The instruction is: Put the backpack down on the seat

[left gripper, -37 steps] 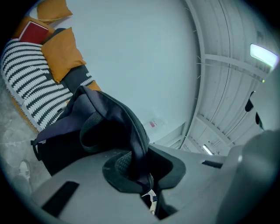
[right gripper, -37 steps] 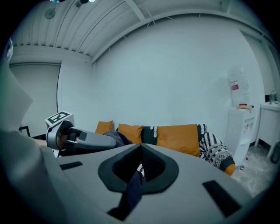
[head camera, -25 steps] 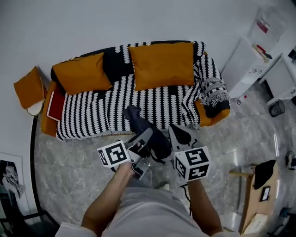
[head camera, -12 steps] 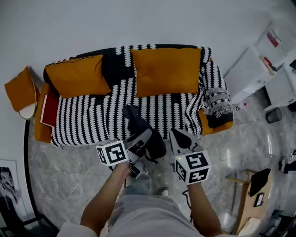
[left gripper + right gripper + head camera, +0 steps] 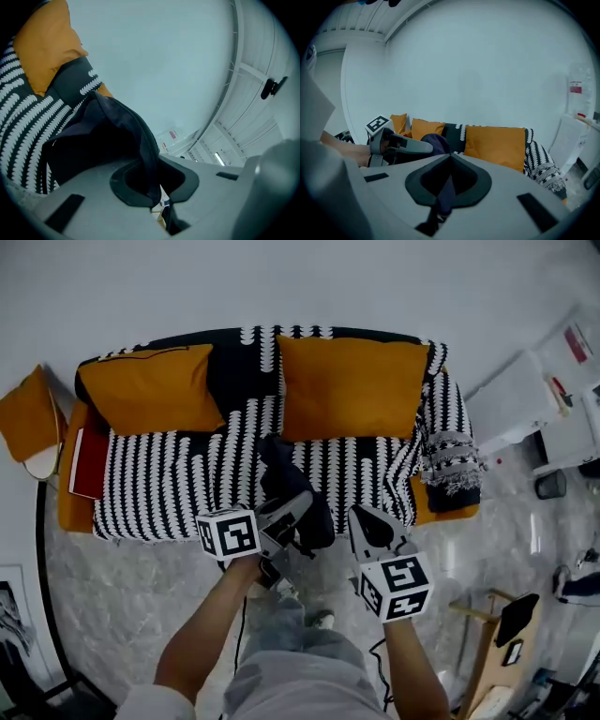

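Observation:
A dark navy backpack (image 5: pixel 284 476) hangs between both grippers, over the front edge of the sofa seat (image 5: pixel 169 486), which has a black-and-white striped cover. My left gripper (image 5: pixel 298 506) is shut on a fold of the backpack's fabric (image 5: pixel 140 140) that runs down through its jaws. My right gripper (image 5: pixel 366 516) is to the right of the bag and is shut on a dark strap (image 5: pixel 447 190) that shows between its jaws. In the right gripper view the left gripper (image 5: pixel 423 147) and the backpack (image 5: pixel 437 140) sit in front of the sofa.
Two orange cushions (image 5: pixel 150 390) (image 5: pixel 352 385) lean on the sofa back. A red book (image 5: pixel 84 463) lies at the seat's left end and a grey throw (image 5: pixel 452 460) drapes the right arm. Another orange cushion (image 5: pixel 23 413) sits at far left. White cabinets (image 5: pixel 530 395) stand at right.
The sofa has drawn nearer. Both grippers have carried the backpack forward, from in front of the sofa to over the seat's front edge. Both grips are unchanged.

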{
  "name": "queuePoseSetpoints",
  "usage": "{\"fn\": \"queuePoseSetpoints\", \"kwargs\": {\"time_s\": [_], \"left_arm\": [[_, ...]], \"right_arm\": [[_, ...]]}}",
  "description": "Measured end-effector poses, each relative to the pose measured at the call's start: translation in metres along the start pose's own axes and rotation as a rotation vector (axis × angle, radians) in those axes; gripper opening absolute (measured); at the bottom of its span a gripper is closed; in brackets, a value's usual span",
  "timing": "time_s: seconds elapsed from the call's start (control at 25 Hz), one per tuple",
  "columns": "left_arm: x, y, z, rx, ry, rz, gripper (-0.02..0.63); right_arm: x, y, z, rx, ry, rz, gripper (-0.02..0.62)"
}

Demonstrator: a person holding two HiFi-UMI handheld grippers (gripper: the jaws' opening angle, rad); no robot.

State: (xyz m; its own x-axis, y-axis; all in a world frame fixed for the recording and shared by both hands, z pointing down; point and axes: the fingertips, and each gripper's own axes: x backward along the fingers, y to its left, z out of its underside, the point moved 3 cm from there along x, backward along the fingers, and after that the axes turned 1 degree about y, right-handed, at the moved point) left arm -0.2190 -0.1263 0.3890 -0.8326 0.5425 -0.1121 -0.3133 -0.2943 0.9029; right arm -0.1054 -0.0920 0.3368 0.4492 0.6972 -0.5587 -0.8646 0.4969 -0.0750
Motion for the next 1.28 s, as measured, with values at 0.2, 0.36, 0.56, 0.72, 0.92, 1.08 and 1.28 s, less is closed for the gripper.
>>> {"fn": "queuePoseSetpoints", "kwargs": {"time_s": [0.2,0.36,0.56,0.72,0.92,1.08,1.28], "left_arm": [[-0.012,0.024,-0.027,-0.038,0.042,-0.001,0.028],[-0.025,0.041,-0.039,-0.075,0.088,-0.009,0.028],[-0.042,0.063,-0.033,-0.098,0.126,-0.042,0.028],[-0.054,0.074,-0.019,-0.089,0.134,-0.070,0.028],[-0.077,0.078,0.000,-0.069,0.129,-0.064,0.028],[-0.099,0.079,0.002,-0.049,0.092,-0.067,0.028],[-0.128,0.074,0.009,-0.028,0.061,-0.061,0.028]], "right_arm": [[-0.022,-0.012,0.001,-0.019,0.010,0.017,0.002],[-0.040,-0.021,0.007,-0.019,0.005,0.016,0.002],[-0.062,-0.041,0.016,-0.010,-0.020,0.016,0.002],[-0.075,-0.061,0.024,-0.040,-0.045,0.009,0.002],[-0.084,-0.088,0.036,-0.055,-0.063,-0.016,0.002],[-0.087,-0.111,0.049,-0.071,-0.056,-0.025,0.002],[-0.083,-0.139,0.061,-0.084,-0.052,-0.024,0.002]]}}
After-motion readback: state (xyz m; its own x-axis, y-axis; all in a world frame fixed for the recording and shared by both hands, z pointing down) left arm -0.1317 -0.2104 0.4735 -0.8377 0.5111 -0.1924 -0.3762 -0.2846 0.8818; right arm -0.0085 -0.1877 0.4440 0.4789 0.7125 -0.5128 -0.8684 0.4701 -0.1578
